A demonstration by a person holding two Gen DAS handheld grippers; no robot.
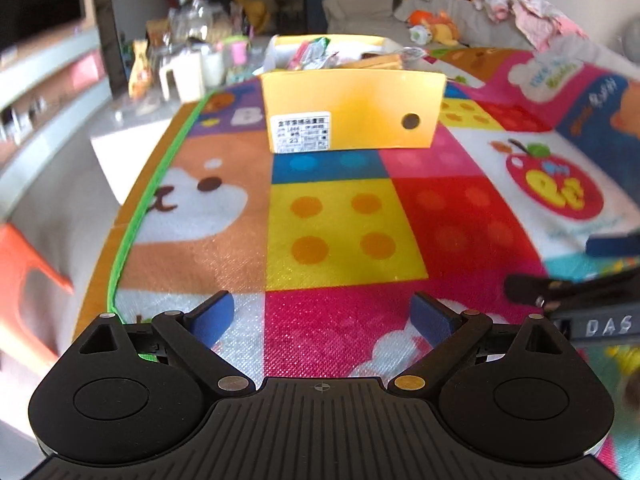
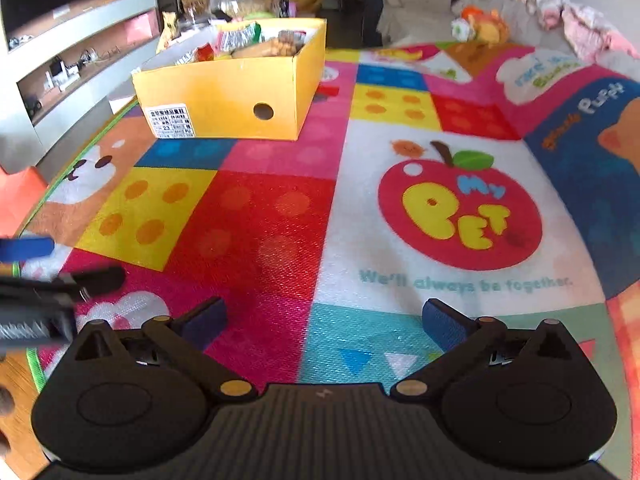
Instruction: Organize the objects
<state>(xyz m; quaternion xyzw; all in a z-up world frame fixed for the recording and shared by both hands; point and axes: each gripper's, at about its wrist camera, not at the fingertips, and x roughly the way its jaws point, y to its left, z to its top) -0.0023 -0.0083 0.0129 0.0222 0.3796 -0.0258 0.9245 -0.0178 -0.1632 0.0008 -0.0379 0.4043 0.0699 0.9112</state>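
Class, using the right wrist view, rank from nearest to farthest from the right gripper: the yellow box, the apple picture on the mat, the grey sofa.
1. apple picture, ahead, right.
2. yellow box, farther, left.
3. grey sofa, beyond the mat.

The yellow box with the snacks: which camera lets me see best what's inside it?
The right wrist view. There the yellow box is seen from above its corner, so the snack packets show. The left wrist view faces its labelled end, blurred, with only packet tops peeking over.
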